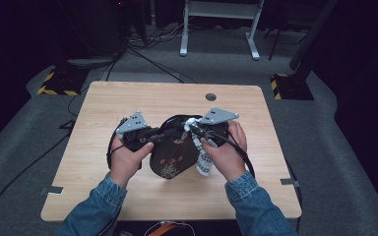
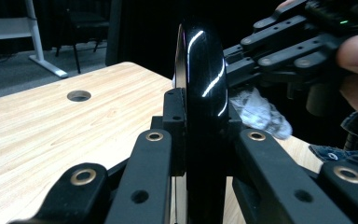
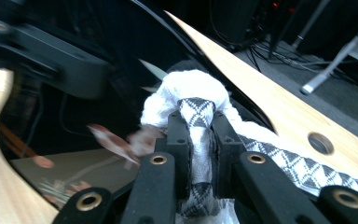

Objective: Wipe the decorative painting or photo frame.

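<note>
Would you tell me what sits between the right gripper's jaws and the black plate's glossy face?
A bunched white cloth: the right gripper pinches it against the black plate, as the right gripper view shows.

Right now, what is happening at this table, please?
A person is wiping a glossy black plate over the wooden table. The left tongs are shut on the plate's rim and hold it on edge. The right tongs are shut on a white patterned cloth, which is bunched against the plate's face.

The cloth (image 3: 193, 100) runs off the bottom edge of the right gripper view (its lower end hidden by the jaws), while the black plate's (image 2: 205, 93) face is unseen edge-on.
</note>
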Demonstrator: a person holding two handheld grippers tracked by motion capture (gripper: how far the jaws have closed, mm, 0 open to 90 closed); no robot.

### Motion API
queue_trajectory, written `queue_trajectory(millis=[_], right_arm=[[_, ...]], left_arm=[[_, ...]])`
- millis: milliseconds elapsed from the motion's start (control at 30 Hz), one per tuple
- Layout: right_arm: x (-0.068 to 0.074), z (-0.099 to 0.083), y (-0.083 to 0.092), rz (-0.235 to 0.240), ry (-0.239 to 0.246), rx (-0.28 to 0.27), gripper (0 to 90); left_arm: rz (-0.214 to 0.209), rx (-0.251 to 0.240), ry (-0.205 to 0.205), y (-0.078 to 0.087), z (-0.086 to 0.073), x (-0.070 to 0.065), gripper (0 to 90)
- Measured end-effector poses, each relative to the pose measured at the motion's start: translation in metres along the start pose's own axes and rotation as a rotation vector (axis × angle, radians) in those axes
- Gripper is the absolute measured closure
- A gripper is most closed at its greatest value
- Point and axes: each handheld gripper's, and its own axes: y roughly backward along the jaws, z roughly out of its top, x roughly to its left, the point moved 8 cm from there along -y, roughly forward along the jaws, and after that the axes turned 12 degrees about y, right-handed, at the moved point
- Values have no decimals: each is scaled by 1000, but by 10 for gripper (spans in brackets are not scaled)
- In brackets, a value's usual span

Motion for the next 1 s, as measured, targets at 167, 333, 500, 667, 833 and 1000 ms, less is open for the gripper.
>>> queue_trajectory(millis=[167,333,500,667,833,1000], right_arm=[[-14,-15,-1,-31,-29,29,817],[-22,-25,-2,-46,-46,53,817],[-27,-31,-3,-52,-64,68,817],[-22,-27,-3,-55,-45,78,817],[-9,-15,-3,-32,-8,66,817],[5,-6,-4,-6,24,49,817]], left_arm=[[0,-1,-2,-1,0,0,801],[-4,1,-3,-1,0,-1,800],[-3,1,-4,-1,0,-1,799],[-2,0,0,-1,0,-1,801],[2,-2,4,-1,0,0,800],[3,-2,4,-1,0,0,800]])
